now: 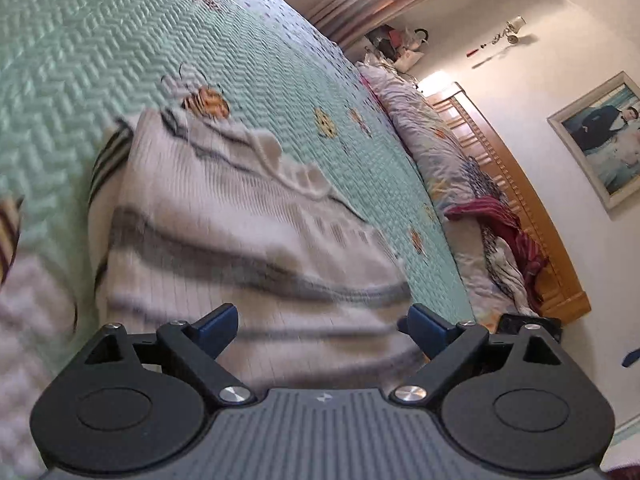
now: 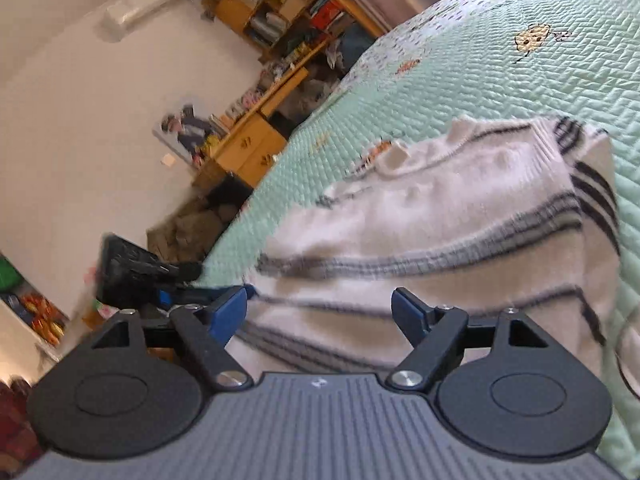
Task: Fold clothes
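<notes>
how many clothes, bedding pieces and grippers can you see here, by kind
clothes: 1, a white striped sweater on the quilt
bedding: 2, the green quilt and a crumpled duvet by the headboard
grippers: 2, left gripper and right gripper, jaws open
total: 5

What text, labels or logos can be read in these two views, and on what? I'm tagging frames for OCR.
No readable words in either view.
Left gripper body: small pale logo mark, no letters legible.
Right gripper body: same small mark, unreadable.
Shelf books and boxes: print too blurred.
Framed picture: no text visible.
Sweater: stripes only.
</notes>
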Available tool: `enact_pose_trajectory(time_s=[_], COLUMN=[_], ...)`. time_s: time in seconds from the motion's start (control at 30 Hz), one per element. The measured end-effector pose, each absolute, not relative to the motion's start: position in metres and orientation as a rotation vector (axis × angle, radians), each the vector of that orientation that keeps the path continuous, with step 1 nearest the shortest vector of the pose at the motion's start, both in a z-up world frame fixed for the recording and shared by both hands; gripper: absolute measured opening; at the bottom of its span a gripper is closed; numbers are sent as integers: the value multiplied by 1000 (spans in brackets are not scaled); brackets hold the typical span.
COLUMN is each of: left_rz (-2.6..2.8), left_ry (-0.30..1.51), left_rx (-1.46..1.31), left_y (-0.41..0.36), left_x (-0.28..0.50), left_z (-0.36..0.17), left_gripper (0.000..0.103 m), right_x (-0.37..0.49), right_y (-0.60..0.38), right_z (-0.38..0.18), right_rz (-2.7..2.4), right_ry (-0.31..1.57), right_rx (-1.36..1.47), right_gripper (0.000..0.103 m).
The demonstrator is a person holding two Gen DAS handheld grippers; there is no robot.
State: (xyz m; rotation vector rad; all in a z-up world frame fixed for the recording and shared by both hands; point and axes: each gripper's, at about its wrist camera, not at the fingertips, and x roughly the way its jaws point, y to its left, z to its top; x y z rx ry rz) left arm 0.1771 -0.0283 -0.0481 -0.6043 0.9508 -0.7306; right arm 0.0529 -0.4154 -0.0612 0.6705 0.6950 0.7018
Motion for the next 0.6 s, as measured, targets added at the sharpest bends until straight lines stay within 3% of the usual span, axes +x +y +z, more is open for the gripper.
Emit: enact_pose_trajectory(time_s=[0.13, 0.17, 0.2, 0.23, 0.27, 0.37, 0.47, 0.53, 0.6], left_rz=[-643, -605, -566, -547, -545, -539, -532, -528, -523], left_ry=[977, 987, 996, 998, 995, 983, 972, 964, 956], left_rx=[-551, -519, -486, -462, -444, -391, -338, -303, -268], left_y=[-41, -43, -44, -47, -50, -59, -68, -74, -80], left_x=[212, 218, 224, 227, 227, 229, 231, 233, 234], left_z=[-62, -67, -71, -72, -72, -69, -67, -65, -64], left_gripper=[92, 86, 78, 73, 73, 63, 74, 82, 84], right_x=[96, 106, 114, 123, 127, 130, 124, 118, 126], right_y=[-413, -417, -422, -431, -442, -465, -455, -445, -427], right_z=[-74, -84, -94, -107, -114, -119, -93, -76, -68], right_rz=[778, 781, 734, 633, 562, 477, 436, 453, 558], right_ry=[694, 718, 749, 793, 811, 787, 775, 751, 731], right_rx=[809, 856, 879, 858, 822, 799, 661, 622, 650], right_gripper=[80, 80, 73, 33, 0, 0, 6, 23, 42])
